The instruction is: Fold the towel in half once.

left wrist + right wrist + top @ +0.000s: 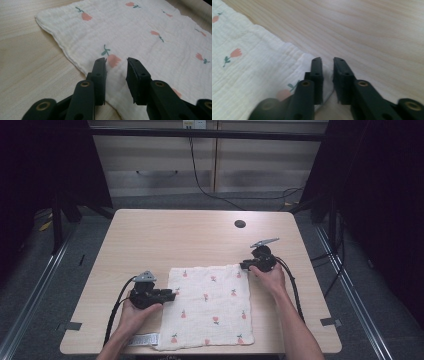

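Left gripper view: your left gripper (117, 61) sits low over the cloth's (140, 37) left edge, jaws a little apart, a pink flower print showing in the gap between them; pads not pressing the fabric. Right gripper view: your right gripper (327, 60) is at the cloth's far right corner, jaws drawn close with a narrow slit left, the corner's white fabric lying in that slit; whether the pads actually pinch it, cannot tell. High view: the cloth (210, 305), cream with small pink flowers, lies flat on the near half of the wooden table (165, 235), its near edge at the table's front. A white label (145, 339) lies beside its near left corner.
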`<state>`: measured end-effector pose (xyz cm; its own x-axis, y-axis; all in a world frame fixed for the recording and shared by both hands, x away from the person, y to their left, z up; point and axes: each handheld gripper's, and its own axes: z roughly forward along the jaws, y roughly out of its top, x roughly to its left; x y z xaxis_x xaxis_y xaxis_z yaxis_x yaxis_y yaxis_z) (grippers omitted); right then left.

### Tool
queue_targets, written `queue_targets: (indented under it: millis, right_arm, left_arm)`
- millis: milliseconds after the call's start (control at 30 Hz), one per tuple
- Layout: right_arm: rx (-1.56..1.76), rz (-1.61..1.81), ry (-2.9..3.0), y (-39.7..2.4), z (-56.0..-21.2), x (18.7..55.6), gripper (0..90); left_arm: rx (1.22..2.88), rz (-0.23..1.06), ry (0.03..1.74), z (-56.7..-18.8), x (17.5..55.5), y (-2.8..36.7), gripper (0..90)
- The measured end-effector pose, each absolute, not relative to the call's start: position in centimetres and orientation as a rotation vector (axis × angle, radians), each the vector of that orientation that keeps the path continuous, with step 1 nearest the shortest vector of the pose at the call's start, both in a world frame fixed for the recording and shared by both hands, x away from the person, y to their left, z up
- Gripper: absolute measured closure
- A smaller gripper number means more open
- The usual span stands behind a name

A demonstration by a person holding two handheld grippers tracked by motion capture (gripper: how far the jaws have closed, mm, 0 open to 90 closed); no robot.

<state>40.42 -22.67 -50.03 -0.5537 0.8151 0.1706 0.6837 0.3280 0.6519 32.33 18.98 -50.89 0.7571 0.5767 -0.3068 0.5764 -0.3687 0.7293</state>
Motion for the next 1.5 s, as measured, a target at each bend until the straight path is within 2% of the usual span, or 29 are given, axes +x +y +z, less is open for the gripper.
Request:
queue_targets:
  millis: [67,100,300,533,600,800,900,1233,1300,1433,1500]
  right_arm:
    - [1.383,1.053,2.415,-22.7,-50.1,40.3,86.8]
    - [1.386,1.077,2.418,-22.8,-50.1,40.3,87.7]
    - [1.384,1.151,2.413,-22.9,-49.4,40.3,88.5]
    - [1.368,1.172,2.404,-22.9,-48.8,40.0,88.5]
    - [1.359,1.190,2.398,-22.9,-48.6,39.9,88.5]
    - [1.346,1.227,2.375,-23.2,-48.1,39.3,88.5]
    - [1.343,1.228,2.369,-23.4,-47.8,39.0,88.5]
    - [1.340,1.230,2.364,-23.6,-47.6,38.9,88.5]
    - [1.340,1.230,2.365,-23.6,-47.6,38.9,88.4]
    - [1.337,1.237,2.369,-23.5,-47.6,38.9,88.5]
    - [1.335,1.235,2.374,-23.4,-47.6,38.8,88.5]
  left_arm:
    - [2.040,-0.005,0.871,-50.9,32.5,19.0,65.6]
    - [2.044,-0.015,0.868,-50.9,32.6,19.2,65.5]
    - [2.011,0.020,0.901,-50.2,33.9,19.9,61.3]
    - [1.931,0.039,0.939,-49.4,37.8,20.4,58.3]
    - [1.965,0.046,0.940,-49.5,38.8,19.8,54.8]
    - [1.971,0.073,0.977,-49.9,40.7,19.1,54.9]
    - [1.997,0.109,0.987,-50.0,41.2,18.7,56.2]
    - [2.047,0.106,0.957,-51.0,41.3,18.2,64.2]
    - [2.062,0.135,0.940,-51.0,41.2,18.3,68.8]
    - [2.081,0.150,0.930,-50.9,41.1,18.0,68.9]
    - [2.111,0.166,0.906,-50.8,41.0,17.9,75.0]
